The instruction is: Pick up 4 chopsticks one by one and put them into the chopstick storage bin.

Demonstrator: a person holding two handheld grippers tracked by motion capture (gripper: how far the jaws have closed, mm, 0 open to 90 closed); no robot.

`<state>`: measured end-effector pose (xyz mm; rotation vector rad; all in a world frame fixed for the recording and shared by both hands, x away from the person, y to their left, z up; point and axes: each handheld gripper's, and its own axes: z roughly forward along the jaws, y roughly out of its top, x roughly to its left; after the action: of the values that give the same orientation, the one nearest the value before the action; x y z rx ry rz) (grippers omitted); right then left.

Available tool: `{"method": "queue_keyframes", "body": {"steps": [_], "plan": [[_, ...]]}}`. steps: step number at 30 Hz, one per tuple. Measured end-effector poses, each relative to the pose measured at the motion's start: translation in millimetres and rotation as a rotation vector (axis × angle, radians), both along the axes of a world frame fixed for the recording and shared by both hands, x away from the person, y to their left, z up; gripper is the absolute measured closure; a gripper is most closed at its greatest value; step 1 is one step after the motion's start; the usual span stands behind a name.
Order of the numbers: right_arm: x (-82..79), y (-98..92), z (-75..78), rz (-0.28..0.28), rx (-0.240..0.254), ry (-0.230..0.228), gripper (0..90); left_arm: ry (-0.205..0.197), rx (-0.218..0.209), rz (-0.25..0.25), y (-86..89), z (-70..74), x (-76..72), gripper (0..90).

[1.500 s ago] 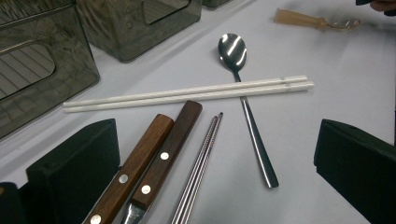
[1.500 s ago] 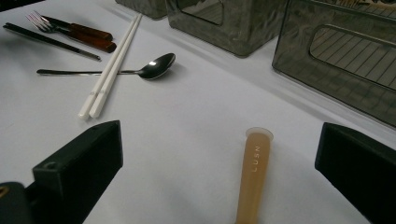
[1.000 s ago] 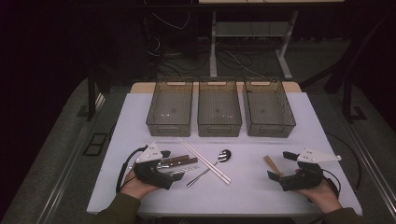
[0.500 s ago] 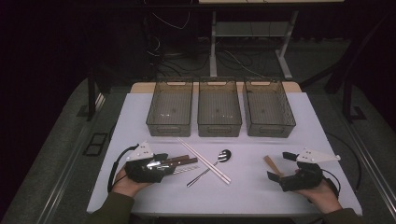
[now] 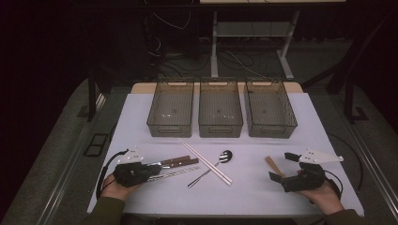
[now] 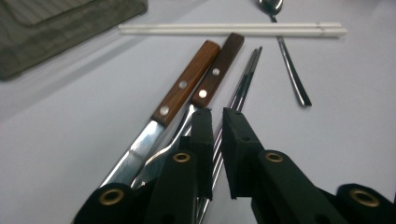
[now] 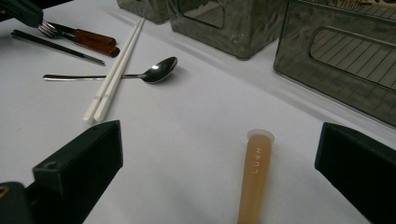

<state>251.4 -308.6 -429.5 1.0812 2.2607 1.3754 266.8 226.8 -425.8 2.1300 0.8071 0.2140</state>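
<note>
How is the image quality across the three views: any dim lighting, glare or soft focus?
High view: the surroundings are dark and only the white table is lit. Left gripper view: the near jaws are soft, glare sits on the knife blade, and the white chopsticks are sharper. Right gripper view: the jaws are blurred and the spoon bowl glints.

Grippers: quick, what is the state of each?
Left gripper: jaws just been closing, gripping metal chopsticks.
Right gripper: jaws open, holding nothing.
</note>
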Motion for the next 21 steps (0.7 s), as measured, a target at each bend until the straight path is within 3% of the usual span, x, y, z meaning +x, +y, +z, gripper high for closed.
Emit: {"method": "queue_keyframes", "body": {"steps": [3, 14, 21], "plan": [[0.2, 0.2, -0.3, 0.0, -0.002, 0.001, 1.0, 0.006, -0.005, 0.018, 10.3, -1.8, -4.3, 88.7], [0.6, -0.4, -0.5, -0.005, -0.001, -0.001, 1.0, 0.029, 0.024, 0.101, 42.8, -9.5, -18.4, 89.1], [0.3, -0.1, -0.3, -0.002, -0.001, 0.0, 1.1, 0.02, 0.034, 0.146, 56.7, -9.4, -21.4, 89.1]]}}
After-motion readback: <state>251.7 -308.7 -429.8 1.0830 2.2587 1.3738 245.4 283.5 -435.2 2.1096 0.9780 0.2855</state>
